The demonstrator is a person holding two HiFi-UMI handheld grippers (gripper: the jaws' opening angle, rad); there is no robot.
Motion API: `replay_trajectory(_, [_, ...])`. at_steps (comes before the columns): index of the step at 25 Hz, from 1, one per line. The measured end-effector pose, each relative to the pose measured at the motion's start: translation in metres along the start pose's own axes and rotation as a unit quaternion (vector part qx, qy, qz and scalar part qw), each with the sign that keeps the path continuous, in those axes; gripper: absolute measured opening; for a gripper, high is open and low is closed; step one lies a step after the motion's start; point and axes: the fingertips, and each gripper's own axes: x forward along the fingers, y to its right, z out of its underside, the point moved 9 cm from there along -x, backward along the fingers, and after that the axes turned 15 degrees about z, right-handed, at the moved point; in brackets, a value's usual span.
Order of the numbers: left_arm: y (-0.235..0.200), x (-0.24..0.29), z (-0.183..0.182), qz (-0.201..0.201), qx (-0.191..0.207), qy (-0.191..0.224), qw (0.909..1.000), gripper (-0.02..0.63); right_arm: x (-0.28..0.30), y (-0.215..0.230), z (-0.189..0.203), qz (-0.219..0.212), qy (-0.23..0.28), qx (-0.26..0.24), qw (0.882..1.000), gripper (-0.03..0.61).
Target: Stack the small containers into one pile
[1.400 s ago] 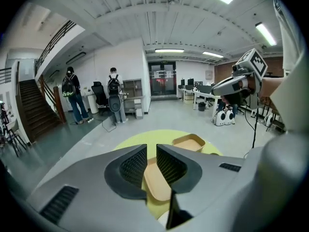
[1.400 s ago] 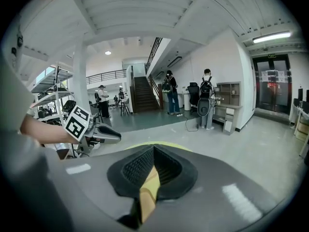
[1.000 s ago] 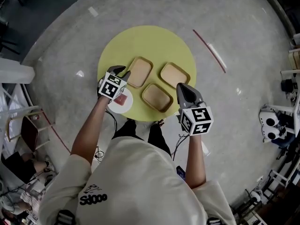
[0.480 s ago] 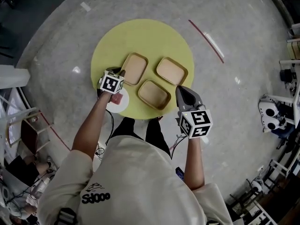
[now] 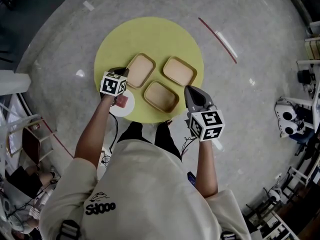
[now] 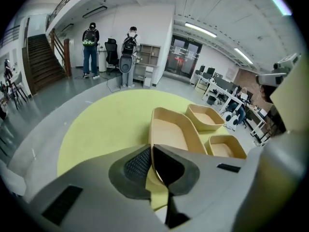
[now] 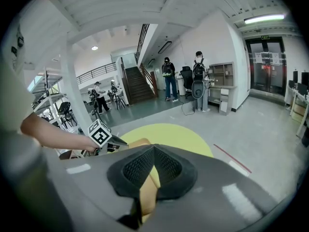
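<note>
Three shallow tan containers lie on the round yellow table (image 5: 150, 34): a left one (image 5: 140, 70), a right one (image 5: 179, 71) and a near one (image 5: 161, 96). My left gripper (image 5: 123, 72) is at the left container's near-left corner. In the left gripper view its jaws (image 6: 152, 149) are closing, and the pads pinch the thin rim of that container (image 6: 171, 129). The other two containers (image 6: 205, 117) (image 6: 224, 146) lie beyond it. My right gripper (image 5: 188, 89) hovers by the near container's right end, shut (image 7: 153, 148) with nothing between its tips.
A white disc with a red piece on it (image 5: 121, 104) lies at the table's near-left edge, under my left hand. A red line (image 5: 217, 39) marks the floor behind the table. Equipment (image 5: 287, 124) stands at the right, and people (image 6: 90, 42) stand far off by a staircase.
My left gripper has moved forward onto the left container's near rim, and its jaws have gone from wide open to closed on it. The right gripper has hardly moved.
</note>
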Motion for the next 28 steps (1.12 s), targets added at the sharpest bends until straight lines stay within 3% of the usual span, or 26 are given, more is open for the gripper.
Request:
replay_trajectory(7, [0.017, -0.029, -0.028, 0.041, 0.075, 0.027, 0.996, 0.02, -0.008, 0.004, -0.005, 0.003, 0.014, -0.001, 1.0, 0.009])
replay_trajectory(12, [0.043, -0.04, -0.053, 0.121, 0.169, -0.003, 0.9782, 0.02, -0.018, 0.006, -0.004, 0.015, 0.023, 0.004, 1.0, 0.009])
replay_trajectory(18, [0.077, -0.031, -0.063, 0.231, 0.259, -0.069, 0.9354, 0.02, -0.033, 0.006, 0.006, 0.038, 0.024, 0.017, 0.999, 0.009])
replay_trajectory(23, [0.101, -0.01, -0.056, 0.296, 0.313, -0.13, 0.893, 0.02, -0.048, 0.008, 0.023, 0.063, 0.018, 0.036, 0.997, 0.009])
replay_trajectory(28, [0.107, 0.01, -0.048, 0.331, 0.347, -0.181, 0.8585, 0.02, -0.058, 0.004, 0.036, 0.089, 0.008, 0.054, 0.995, 0.009])
